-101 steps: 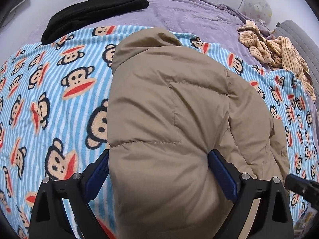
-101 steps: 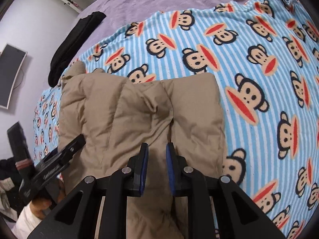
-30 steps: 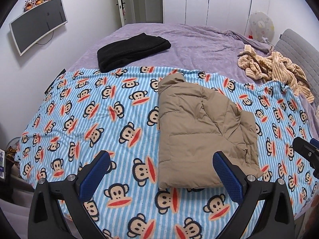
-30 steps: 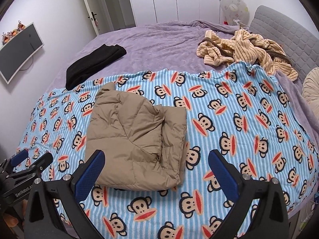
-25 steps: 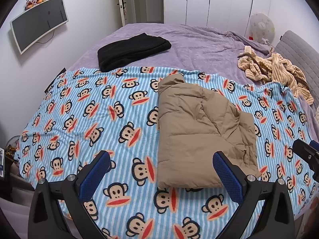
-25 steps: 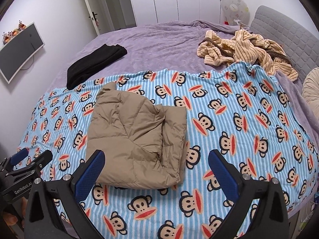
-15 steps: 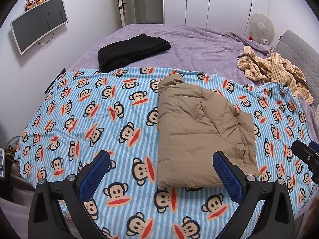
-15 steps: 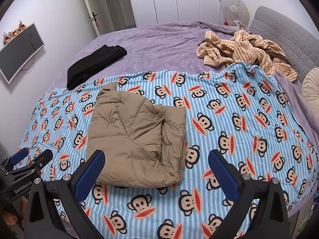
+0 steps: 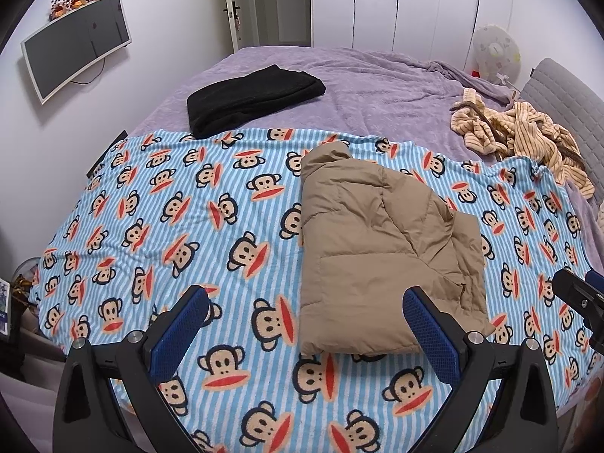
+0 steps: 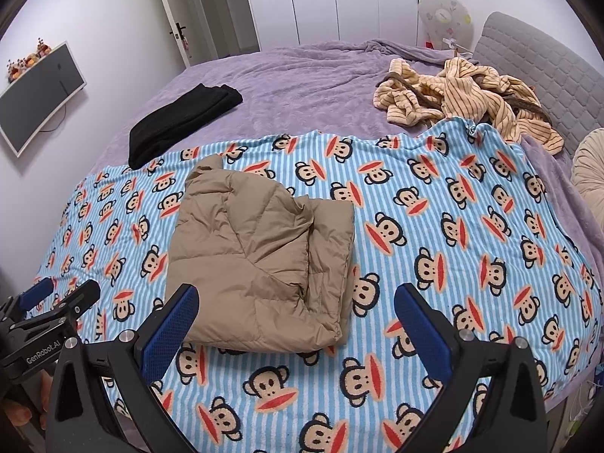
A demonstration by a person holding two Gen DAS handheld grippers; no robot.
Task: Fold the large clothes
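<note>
One tan padded jacket (image 9: 381, 253) lies folded into a compact, roughly rectangular bundle on the monkey-print blanket (image 9: 181, 226), slightly toward the right half of the bed. Its collar end points toward the far side; layered edges are stacked along the right side. Judged from this shape, the fold on this garment is complete.

Left claw (image 9: 305, 334) is spread wide and holds nothing; it hovers clear of the bundle's near edge. Right claw (image 10: 296, 324) is likewise spread wide and empty, set back above the near edge of the blanket. Neither claw touches fabric. The withdrawn, open stance suits a released garment and leaves both claws free for the next item.

Beyond the blanket, the purple bedspread (image 10: 302, 83) carries a folded black garment (image 9: 253, 98) at far left, apparently set apart as finished work. A crumpled striped yellow garment (image 10: 464, 94) sits at far right near the grey headboard (image 10: 547, 75), unfolded and probably next. No containers are visible.
</note>
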